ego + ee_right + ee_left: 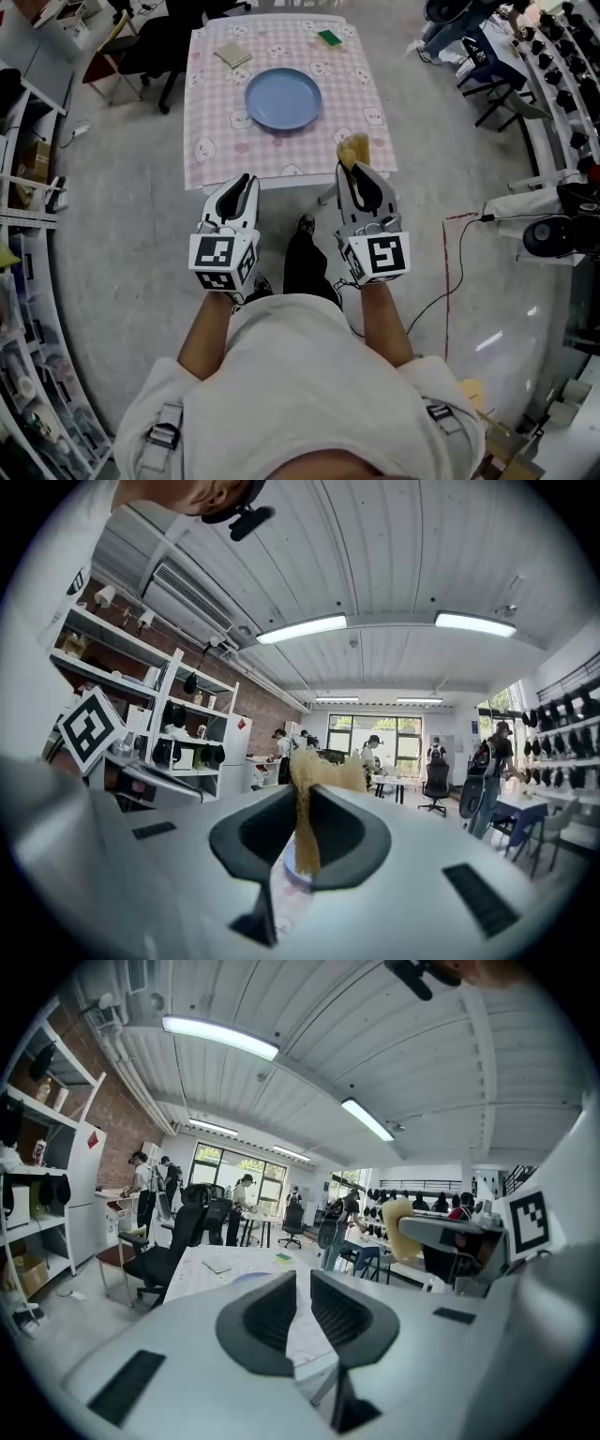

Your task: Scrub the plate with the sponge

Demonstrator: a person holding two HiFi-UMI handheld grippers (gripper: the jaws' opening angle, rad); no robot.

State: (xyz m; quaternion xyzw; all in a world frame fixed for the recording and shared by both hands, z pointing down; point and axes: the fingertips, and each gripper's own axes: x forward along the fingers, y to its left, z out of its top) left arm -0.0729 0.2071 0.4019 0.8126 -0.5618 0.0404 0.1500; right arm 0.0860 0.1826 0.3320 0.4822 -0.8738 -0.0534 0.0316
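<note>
Sponge [306,834] pinched in right claw [302,797]; left claw [302,1281] ajar.

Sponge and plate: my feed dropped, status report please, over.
Right gripper shut on yellow sponge. Left gripper empty, jaws slightly apart. Round blue plate untouched on pink checked tablecloth. Path to it clear.

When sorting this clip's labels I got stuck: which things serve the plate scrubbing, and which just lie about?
For the job: round blue plate; yellow sponge, clamped in the jaws of the right gripper.
Lying about: flat tan square pad; small green rectangular pad, both on the pink checked tablecloth.
</note>
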